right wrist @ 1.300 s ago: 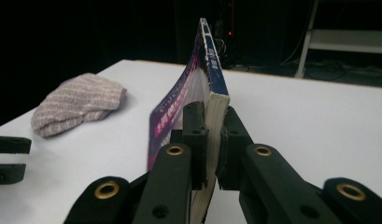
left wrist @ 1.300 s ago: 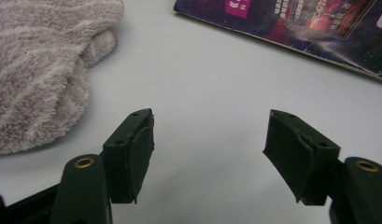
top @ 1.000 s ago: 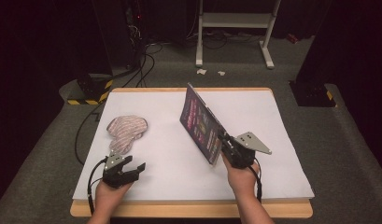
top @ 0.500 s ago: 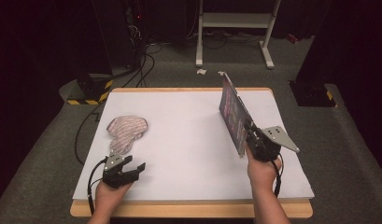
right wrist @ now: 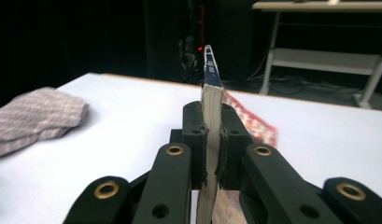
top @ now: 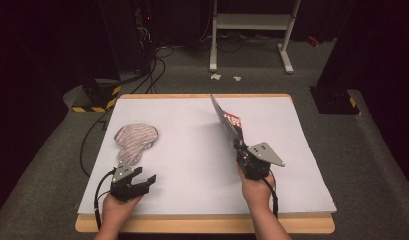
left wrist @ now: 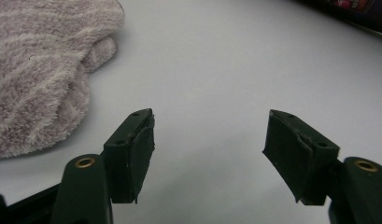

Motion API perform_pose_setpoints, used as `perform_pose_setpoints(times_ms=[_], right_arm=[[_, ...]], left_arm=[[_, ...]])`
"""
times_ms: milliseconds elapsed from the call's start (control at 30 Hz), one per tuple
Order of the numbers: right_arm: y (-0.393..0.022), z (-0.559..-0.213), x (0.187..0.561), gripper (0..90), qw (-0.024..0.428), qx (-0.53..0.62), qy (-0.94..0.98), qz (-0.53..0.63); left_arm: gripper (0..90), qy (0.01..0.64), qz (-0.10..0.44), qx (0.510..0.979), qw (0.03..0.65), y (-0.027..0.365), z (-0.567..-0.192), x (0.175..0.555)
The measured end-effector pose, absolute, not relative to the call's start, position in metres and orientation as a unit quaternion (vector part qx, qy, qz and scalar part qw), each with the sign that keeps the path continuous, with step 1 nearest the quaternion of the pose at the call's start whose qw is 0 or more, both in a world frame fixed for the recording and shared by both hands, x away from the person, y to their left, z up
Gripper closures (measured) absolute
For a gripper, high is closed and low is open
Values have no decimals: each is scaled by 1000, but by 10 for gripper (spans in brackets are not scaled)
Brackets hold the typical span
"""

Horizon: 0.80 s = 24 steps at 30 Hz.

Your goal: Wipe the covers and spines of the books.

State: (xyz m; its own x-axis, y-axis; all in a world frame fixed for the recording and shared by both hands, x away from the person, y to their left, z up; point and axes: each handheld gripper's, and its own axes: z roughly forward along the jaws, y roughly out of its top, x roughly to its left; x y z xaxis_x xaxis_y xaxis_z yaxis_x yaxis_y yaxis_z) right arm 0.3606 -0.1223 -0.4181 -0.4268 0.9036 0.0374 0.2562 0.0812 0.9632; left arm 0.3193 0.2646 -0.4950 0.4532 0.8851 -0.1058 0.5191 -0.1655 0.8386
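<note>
A thin book (top: 226, 120) with a dark cover and red-and-white print stands on edge over the right half of the white table top (top: 192, 165), leaning left. My right gripper (top: 238, 148) is shut on its near end; in the right gripper view the pale page block (right wrist: 208, 100) runs up between the two pads, and a red printed leaf (right wrist: 249, 122) hangs off to the right. A striped pinkish towel (top: 134, 140) lies bunched at the left. Just in front of the towel (left wrist: 37, 70), my left gripper (top: 144, 179) rests low with its jaws open and nothing between them (left wrist: 209, 149).
A wooden edge (top: 202, 225) borders the table at the front. Behind it, on the dark floor, are cables (top: 152, 70), a yellow-and-black striped base (top: 94, 102) at the left and a white-framed stand (top: 252, 25). Two paper scraps (top: 224, 77) lie there.
My right hand swung the book out to the right, then brought it back left and slightly lower. The book now shows more edge-on. The left gripper and towel kept still.
</note>
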Motion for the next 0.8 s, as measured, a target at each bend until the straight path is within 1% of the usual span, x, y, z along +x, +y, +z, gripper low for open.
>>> perform_pose_setpoints(times_ms=[233, 567, 800], right_arm=[[-92, -435, 364, 844, 290, 426, 690, 509], [-62, -459, 368, 839, 262, 419, 712, 499], [-43, -468, 368, 811, 245, 409, 726, 496]], left_arm=[[332, 477, 210, 735, 434, 264, -495, 319], [332, 477, 208, 733, 439, 264, -494, 318], [333, 476, 207, 734, 438, 264, -494, 318]])
